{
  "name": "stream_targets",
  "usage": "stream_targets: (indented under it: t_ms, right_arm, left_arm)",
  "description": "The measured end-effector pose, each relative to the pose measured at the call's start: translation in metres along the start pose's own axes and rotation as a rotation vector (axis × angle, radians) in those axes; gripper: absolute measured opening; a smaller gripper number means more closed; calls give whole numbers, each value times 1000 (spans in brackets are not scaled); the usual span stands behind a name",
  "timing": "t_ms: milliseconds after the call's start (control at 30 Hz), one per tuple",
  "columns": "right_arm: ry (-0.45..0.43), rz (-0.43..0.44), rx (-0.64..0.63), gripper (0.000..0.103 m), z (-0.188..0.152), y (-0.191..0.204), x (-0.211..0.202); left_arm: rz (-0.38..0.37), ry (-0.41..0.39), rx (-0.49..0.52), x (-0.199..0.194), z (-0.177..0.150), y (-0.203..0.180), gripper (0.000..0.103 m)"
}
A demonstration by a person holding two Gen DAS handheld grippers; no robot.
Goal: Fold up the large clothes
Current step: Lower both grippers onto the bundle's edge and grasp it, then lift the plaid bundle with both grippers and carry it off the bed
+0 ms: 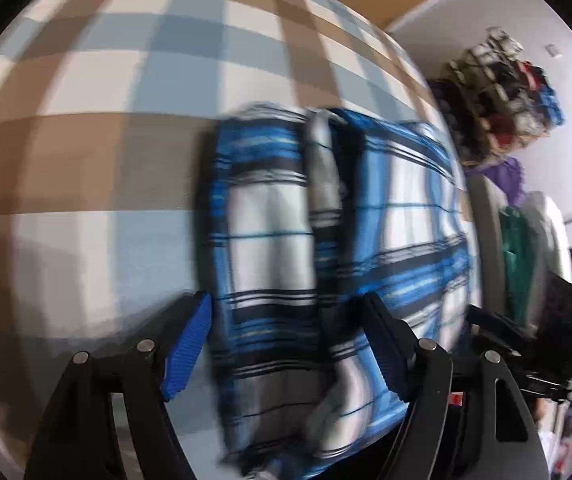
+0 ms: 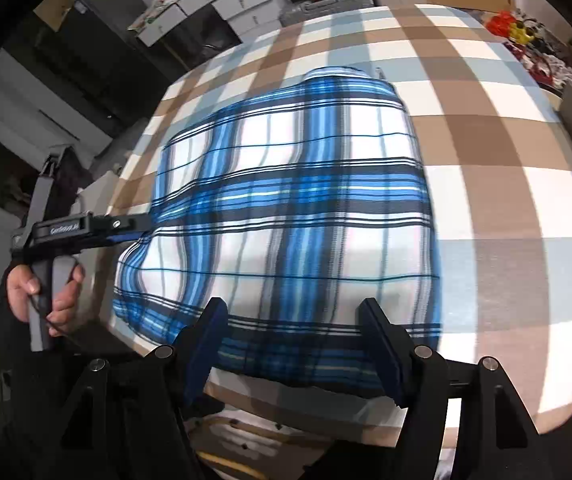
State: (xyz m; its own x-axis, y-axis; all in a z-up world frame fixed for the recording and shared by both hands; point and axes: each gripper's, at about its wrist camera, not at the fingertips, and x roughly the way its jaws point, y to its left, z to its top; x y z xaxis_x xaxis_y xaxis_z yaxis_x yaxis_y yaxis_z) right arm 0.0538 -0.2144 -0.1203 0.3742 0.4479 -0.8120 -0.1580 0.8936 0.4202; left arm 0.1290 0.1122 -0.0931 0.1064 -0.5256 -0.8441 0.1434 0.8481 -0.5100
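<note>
The folded blue-and-white plaid shirt (image 2: 286,216) lies lengthwise away from the bed's near edge on the brown-and-blue checked bedcover (image 2: 506,160). Left gripper (image 1: 290,348) and right gripper (image 2: 298,344) both gape, straddling cloth unpinched.

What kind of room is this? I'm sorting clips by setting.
Probably a cluttered bedroom or spare room at home: a bed-like surface under a checked cover, white drawer units behind it, and a heap of clothes beside it.
</note>
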Motion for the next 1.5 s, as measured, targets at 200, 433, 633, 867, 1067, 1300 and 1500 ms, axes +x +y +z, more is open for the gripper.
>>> stream_targets:
  t_ms: [200, 433, 633, 867, 1067, 1300, 1500]
  right_arm:
    - [7, 66, 27, 69, -4, -13, 5]
    - [-26, 110, -4, 68, 10, -23, -20]
    - [-45, 71, 124, 80, 40, -88, -19]
    - [71, 252, 179, 80, 56, -106, 24]
    - [89, 481, 202, 85, 51, -95, 26]
    - [86, 641, 300, 82, 36, -115, 39]
    - [85, 388, 149, 78, 52, -83, 43]
  left_arm:
    - [-106, 53, 51, 22, 4, -35, 72]
    - [-98, 41, 12, 17, 2, -23, 74]
    - [-56, 46, 58, 22, -3, -30, 74]
    - [-37, 44, 95, 24, 0, -31, 77]
    - [6, 52, 138, 26, 2, -35, 53]
    - [6, 58, 169, 26, 2, -34, 53]
    - [26, 54, 201, 29, -1, -39, 63]
